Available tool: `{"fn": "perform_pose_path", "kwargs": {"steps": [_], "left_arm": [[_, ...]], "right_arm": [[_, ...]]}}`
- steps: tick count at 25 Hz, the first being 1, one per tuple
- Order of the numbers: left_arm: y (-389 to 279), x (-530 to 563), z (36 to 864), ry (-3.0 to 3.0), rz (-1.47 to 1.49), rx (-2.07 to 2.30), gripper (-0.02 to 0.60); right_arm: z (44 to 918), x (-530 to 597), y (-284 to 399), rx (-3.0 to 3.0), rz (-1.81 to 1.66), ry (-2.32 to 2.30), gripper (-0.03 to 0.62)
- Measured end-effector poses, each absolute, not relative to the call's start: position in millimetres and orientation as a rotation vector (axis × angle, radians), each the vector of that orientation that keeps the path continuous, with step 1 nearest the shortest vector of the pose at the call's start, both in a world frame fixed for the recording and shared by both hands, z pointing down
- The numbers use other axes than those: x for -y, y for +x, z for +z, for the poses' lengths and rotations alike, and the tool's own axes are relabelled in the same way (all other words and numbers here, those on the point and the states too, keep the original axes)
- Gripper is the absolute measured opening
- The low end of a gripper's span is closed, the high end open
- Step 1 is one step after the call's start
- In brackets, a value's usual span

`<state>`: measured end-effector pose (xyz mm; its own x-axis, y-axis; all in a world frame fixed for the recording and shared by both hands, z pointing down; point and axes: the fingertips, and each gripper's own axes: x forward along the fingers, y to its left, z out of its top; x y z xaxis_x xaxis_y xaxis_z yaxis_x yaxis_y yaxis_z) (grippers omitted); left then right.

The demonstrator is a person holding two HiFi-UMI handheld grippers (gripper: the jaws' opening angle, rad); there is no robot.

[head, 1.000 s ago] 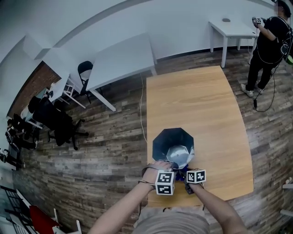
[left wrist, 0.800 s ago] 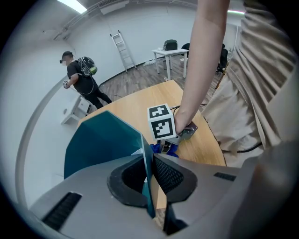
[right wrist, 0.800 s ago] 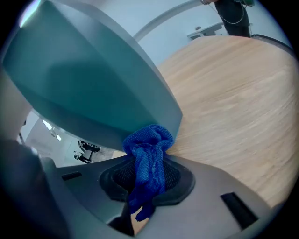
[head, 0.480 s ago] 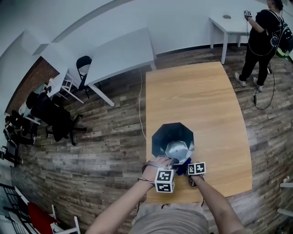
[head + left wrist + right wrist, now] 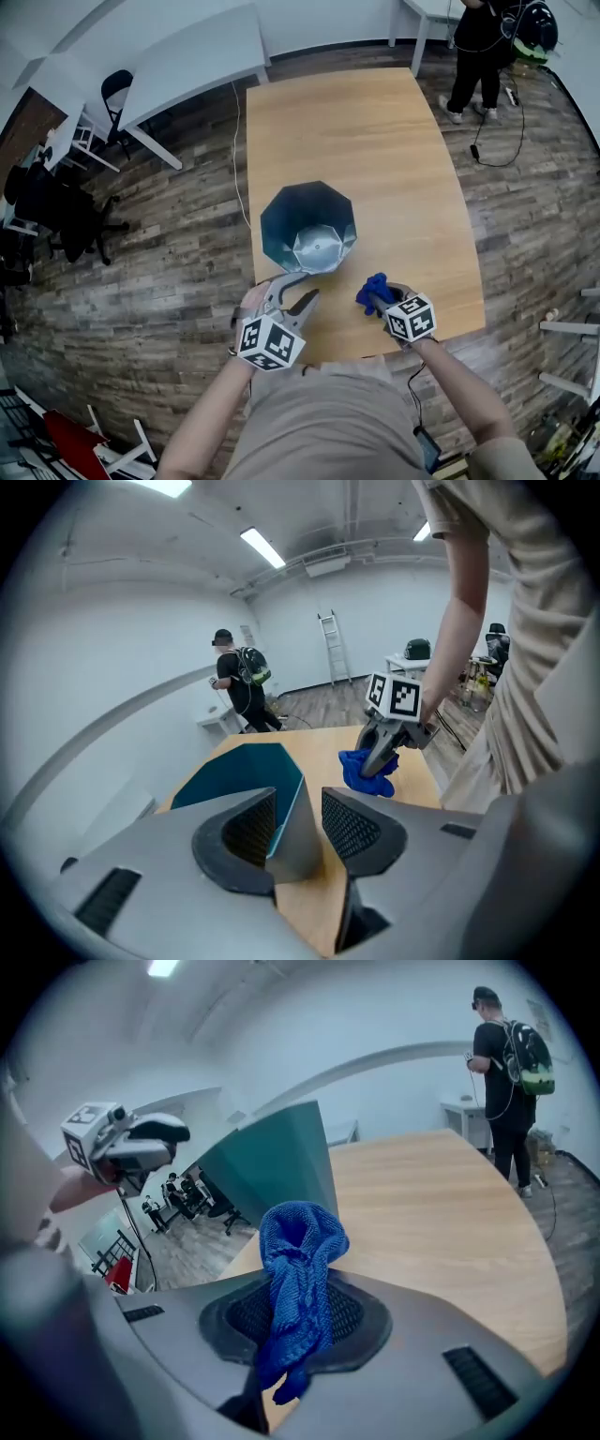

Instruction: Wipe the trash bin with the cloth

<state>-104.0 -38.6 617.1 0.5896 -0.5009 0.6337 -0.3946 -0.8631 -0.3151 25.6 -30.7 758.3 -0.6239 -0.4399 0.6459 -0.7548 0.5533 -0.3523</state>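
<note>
1. The bin (image 5: 307, 228) stands upright on the wooden desk (image 5: 375, 141) with its mouth up, near our edge and a bit toward the left side.
2. The right tool (image 5: 386, 300) is clenched on the cloth (image 5: 373, 292). It's a blue knitted rag, bunched up, sticking out past the tips and hanging a little below them.
3. The left tool (image 5: 302, 302) has just been opening, and its jaws now stand apart. In the left gripper view we see the bin's grey corner in the gap, but the pads aren't pressing on it, so we'd call it let go.
4. The relation that matters: the bin lies ahead and to the left of the cloth, near but not touching. The left tool is the closer one, just at the bin's near wall. We reckon the right tool has to swing the cloth in toward the near-right face.
5. Shape-wise, the bin has a many-sided rim and flat panels, tall axis straight up. It's dull silver outside and dark teal inside, and looks smooth and hard, so the soft cloth should slide easily. With nothing gripping the bin now, we figure it may scoot.
</note>
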Motion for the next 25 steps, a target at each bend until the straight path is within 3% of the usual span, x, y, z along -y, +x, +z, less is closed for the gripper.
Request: {"fn": "perform_pose_path", "kwargs": {"steps": [11,25], "left_arm": [[-110.7,2.8,635.1,-2.817,-1.073,-0.953,0.144],[-136.5,2.2,636.6,-3.010,-0.965,-1.234,0.144]], "right_arm": [[646.7,30.9,28.7,2.397,0.523,0.818,0.078],[624.3,40.4,-1.0,2.432,0.350,0.802,0.078]]}}
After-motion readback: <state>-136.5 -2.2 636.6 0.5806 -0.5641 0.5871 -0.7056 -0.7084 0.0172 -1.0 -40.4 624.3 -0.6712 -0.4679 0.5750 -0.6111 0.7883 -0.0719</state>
